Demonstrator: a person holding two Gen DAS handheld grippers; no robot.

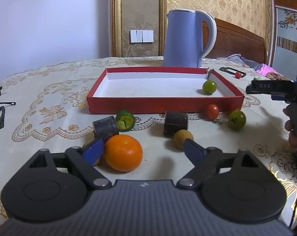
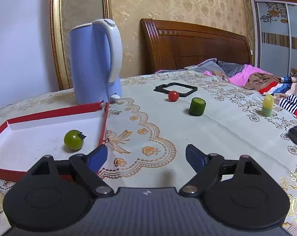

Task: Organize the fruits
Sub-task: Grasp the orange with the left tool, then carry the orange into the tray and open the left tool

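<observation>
Sitting on the table (image 1: 50,118) just short of the red tray (image 1: 164,106), the orange (image 1: 123,153) lies between the wide-open fingers of the left tool (image 1: 143,150), nearest its left finger. Centre the tool on it before closing, keeping clear of the dark block (image 1: 105,126) behind. One green tomato (image 2: 73,139) already lies in the tray. The right tool (image 2: 146,157) hovers wide open and empty beside the tray's right edge.

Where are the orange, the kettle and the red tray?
orange (image 1: 123,153): left wrist view, middle of its peel.
kettle (image 2: 89,63): right wrist view, blue side of its body.
red tray (image 1: 158,104): left wrist view, its near red wall.
</observation>
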